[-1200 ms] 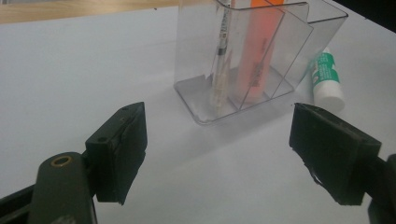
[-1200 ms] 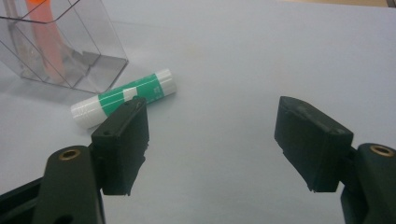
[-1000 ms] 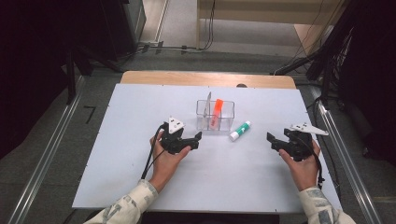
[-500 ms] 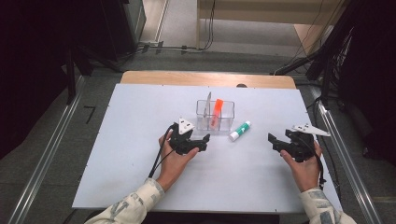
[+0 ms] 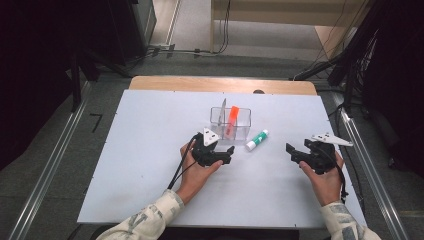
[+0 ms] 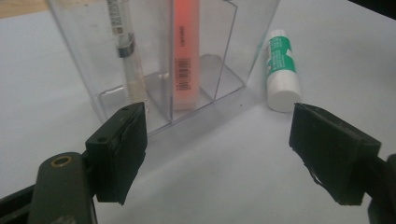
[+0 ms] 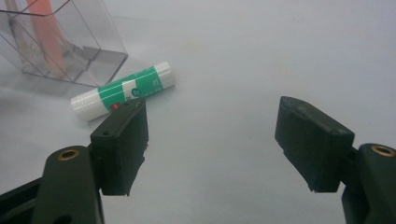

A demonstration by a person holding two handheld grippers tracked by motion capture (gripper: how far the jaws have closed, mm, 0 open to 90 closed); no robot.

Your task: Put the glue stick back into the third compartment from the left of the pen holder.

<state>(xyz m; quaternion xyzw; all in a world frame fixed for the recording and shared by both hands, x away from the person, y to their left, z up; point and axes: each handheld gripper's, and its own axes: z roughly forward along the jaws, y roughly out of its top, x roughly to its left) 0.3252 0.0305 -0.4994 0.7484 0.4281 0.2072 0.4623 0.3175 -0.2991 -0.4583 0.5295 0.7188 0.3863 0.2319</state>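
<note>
Now we hold our left hand-held gripper (image 6: 219, 154) wide open before the clear organizer (image 6: 159, 60) and glue stick (image 6: 281, 70), our right hand-held gripper (image 7: 212, 149) likewise open over the bench (image 5: 150, 150).

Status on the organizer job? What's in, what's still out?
Done: the orange marker and a pen stand in the clear organizer. In hand: nothing; the left gripper sits with open jaws just in front of the organizer, close to the glue stick. Left: the glue stick lies on the white table beside the organizer, ungripped. The right gripper waits open off to the side.
</note>
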